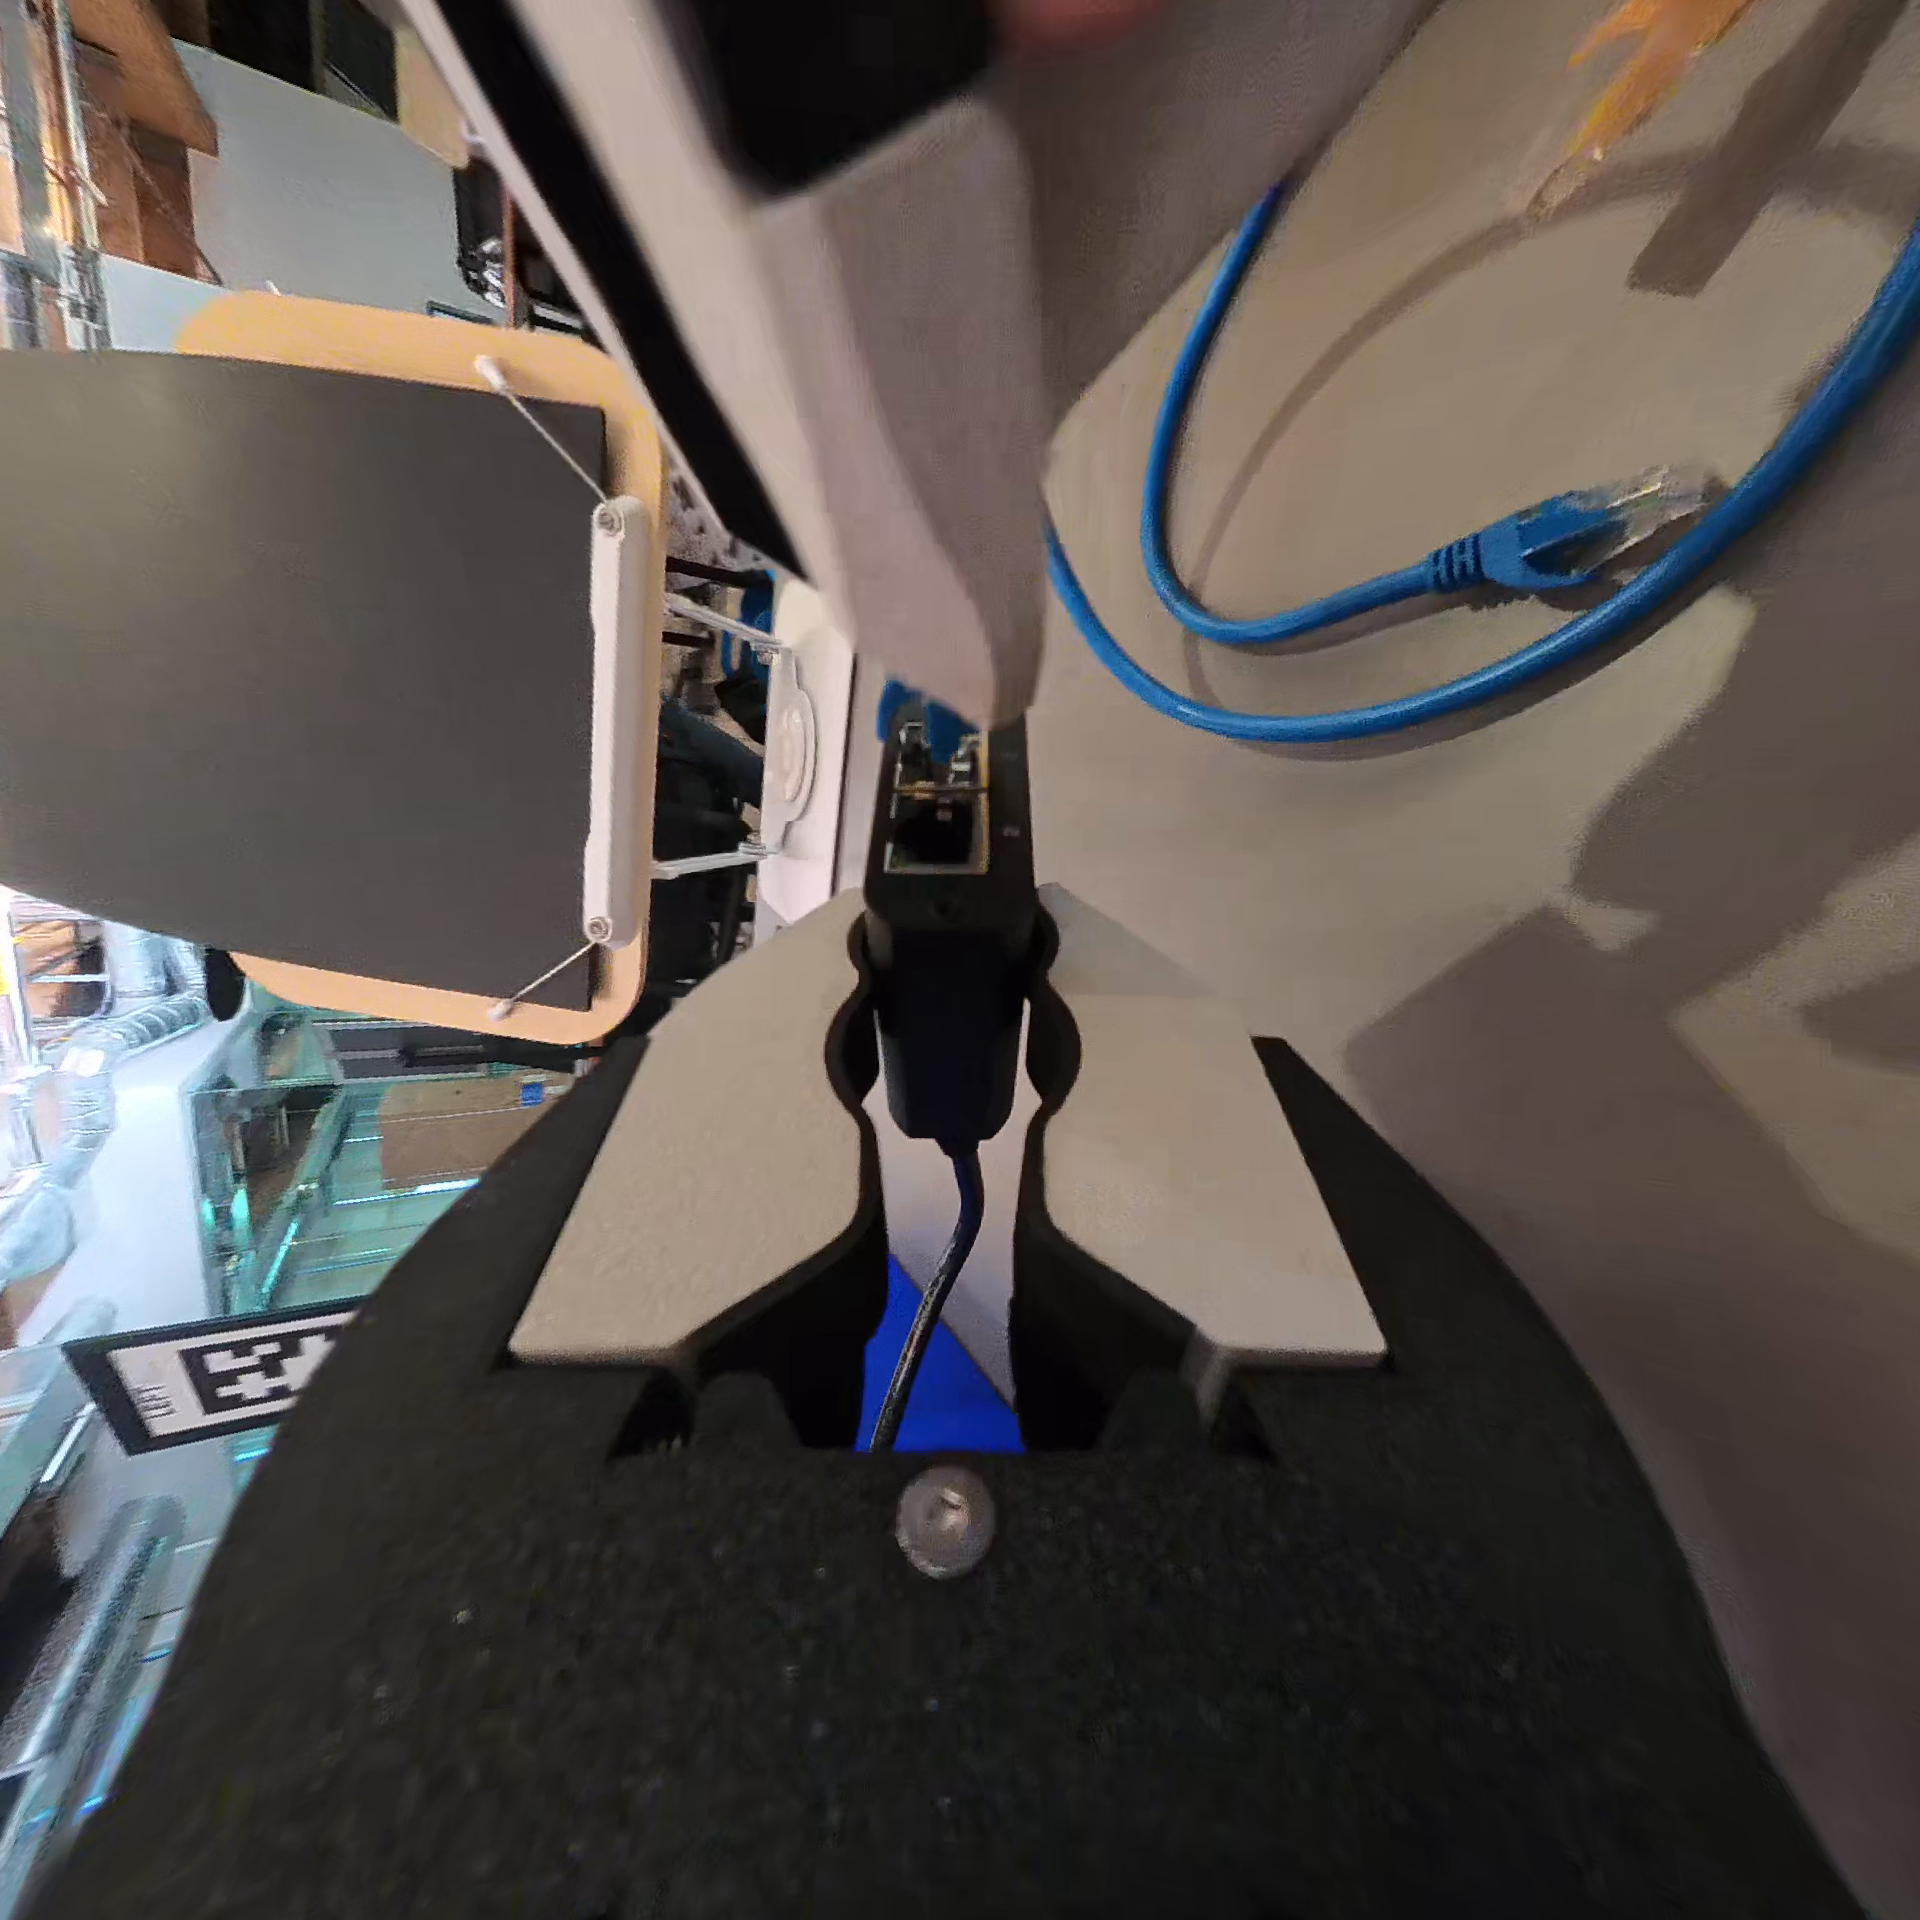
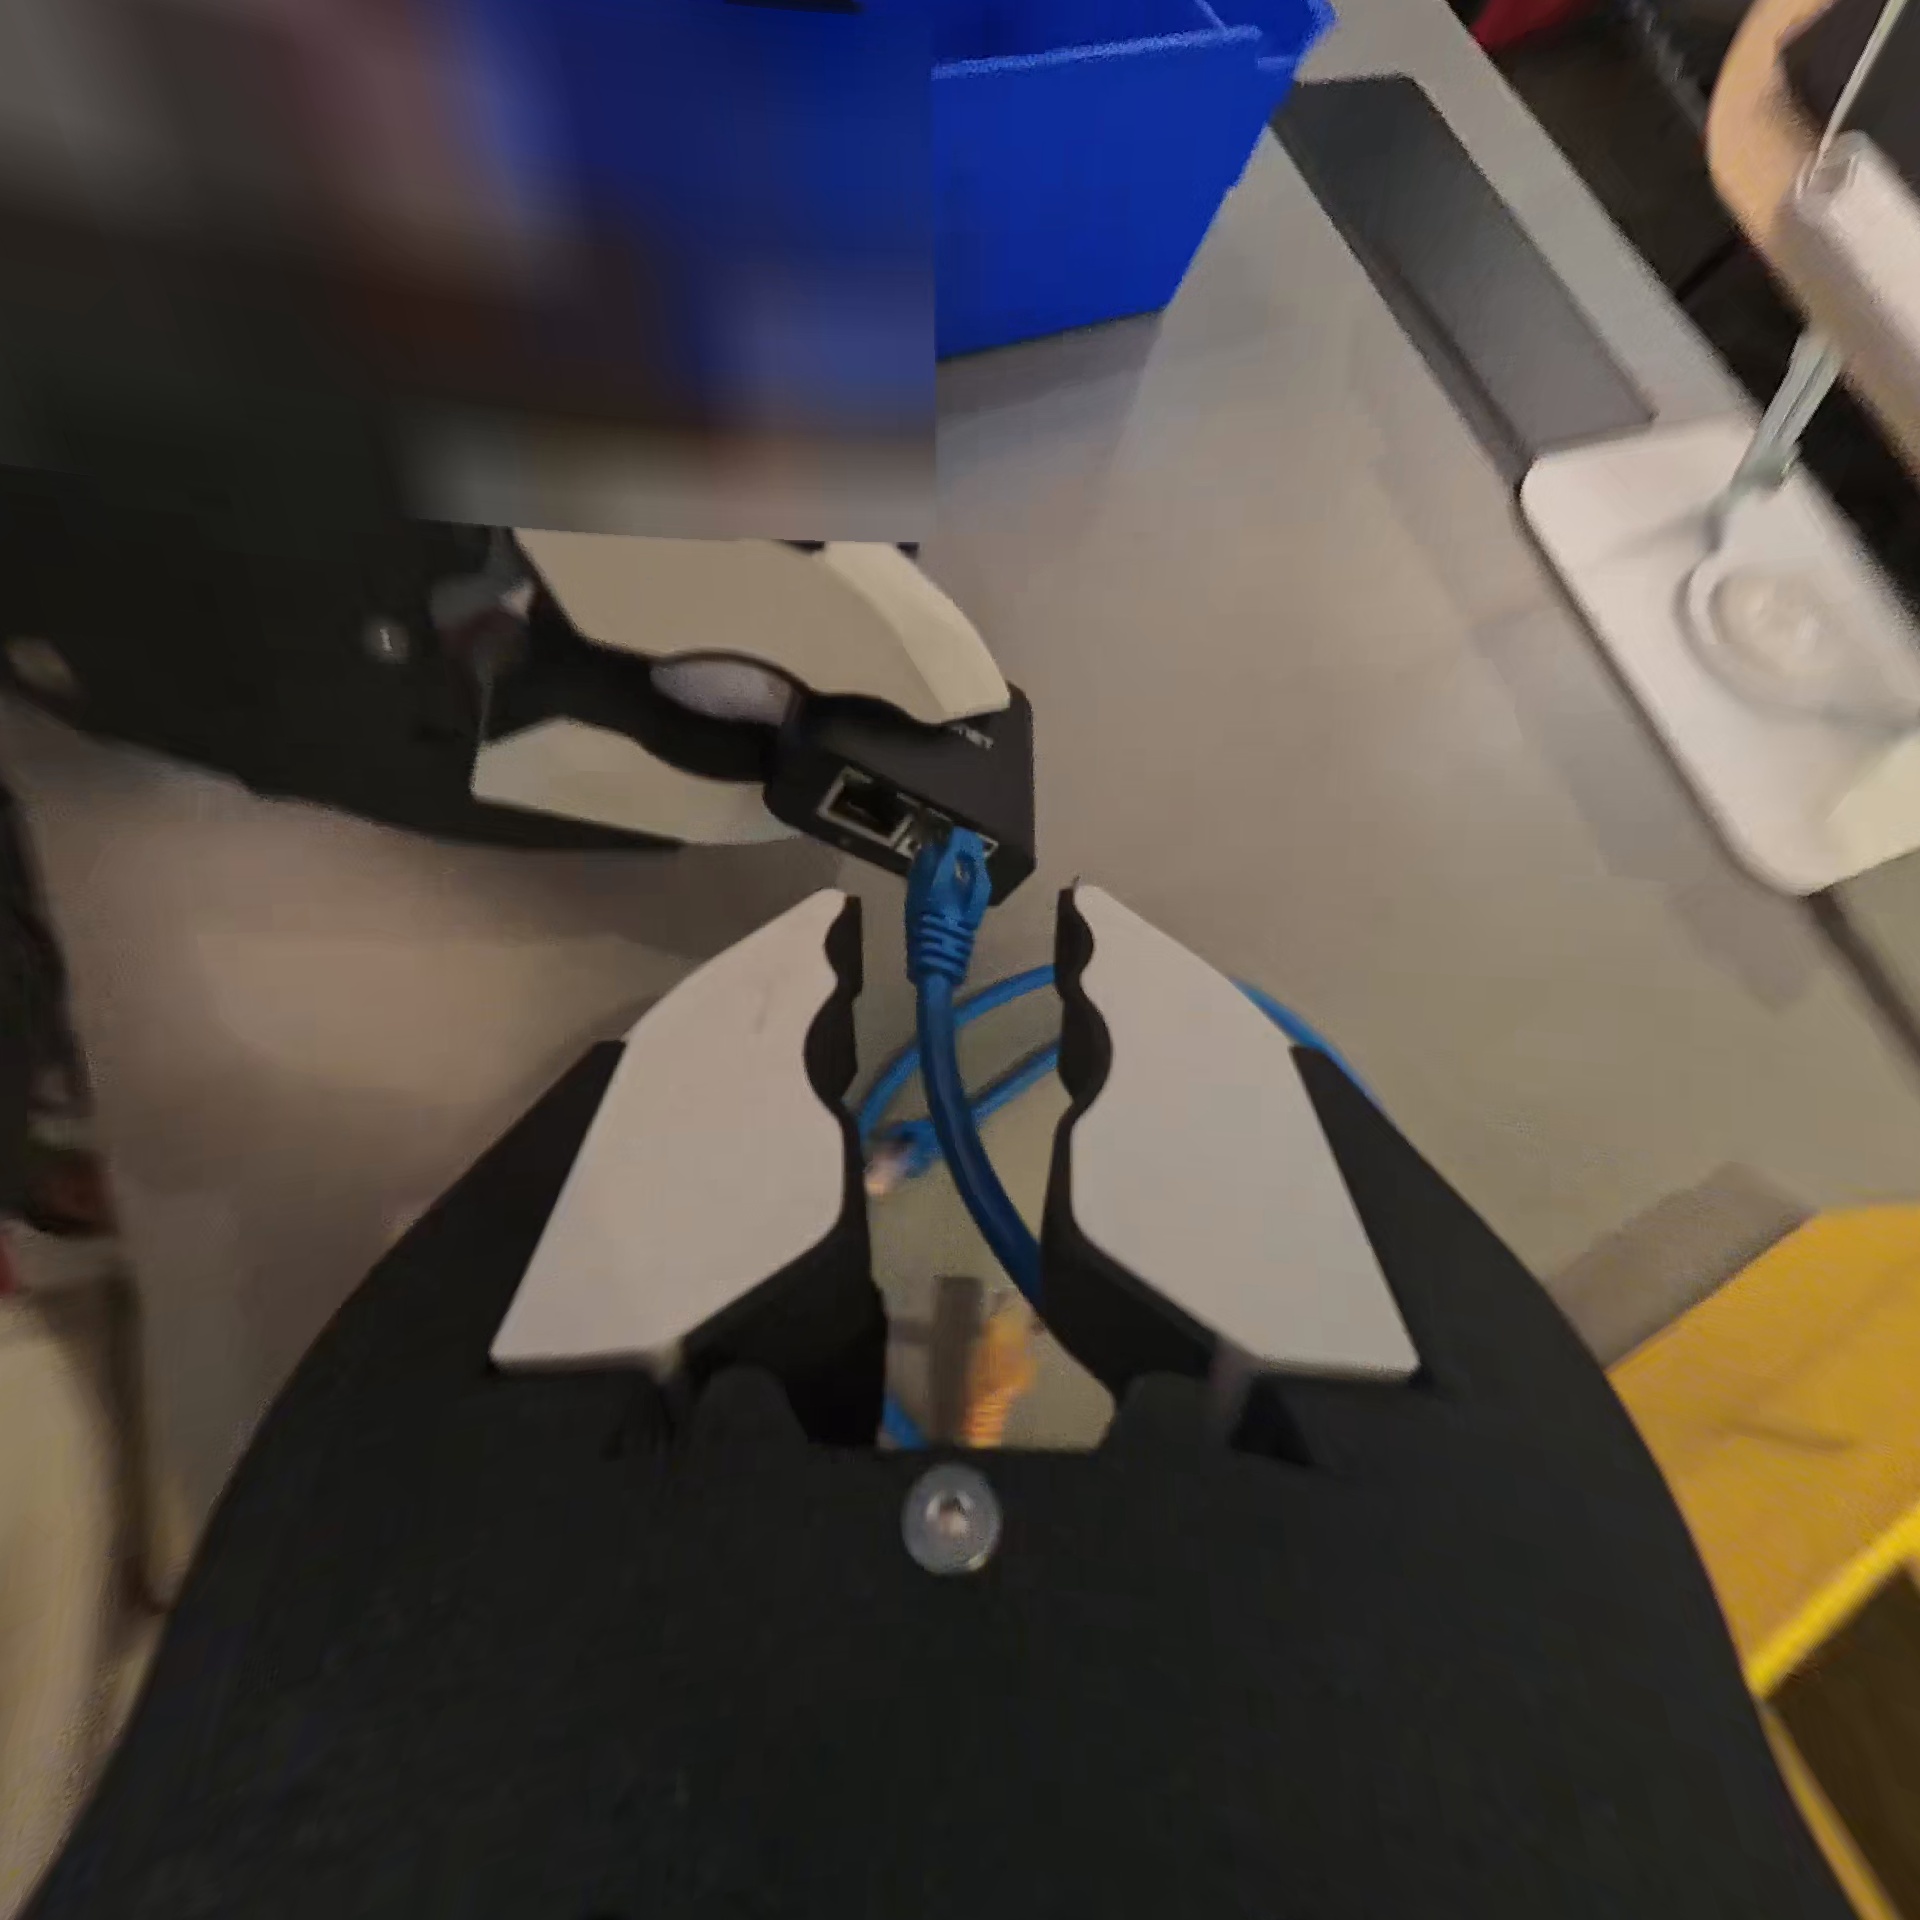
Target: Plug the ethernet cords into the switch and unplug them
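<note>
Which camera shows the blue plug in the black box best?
The right wrist view. There the blue plug sits in the black switch, between the open right gripper's fingers. In the left wrist view the right gripper's finger hides most of it; only a blue bit shows behind the switch.

I am working at a bench in what looks like a lab or workshop. The pale grey tabletop point(image 2: 1299, 727) carries a blue plastic bin point(image 2: 1091, 177) and a yellow box point(image 2: 1787, 1455) at its edge. A dark panel in a tan frame point(image 1: 312, 644) stands on thin rods over a white base point(image 2: 1683, 644). Beyond the table edge I see shelving with cardboard boxes point(image 1: 125, 135) and a printed black-and-white marker tag point(image 1: 229, 1371).
</note>
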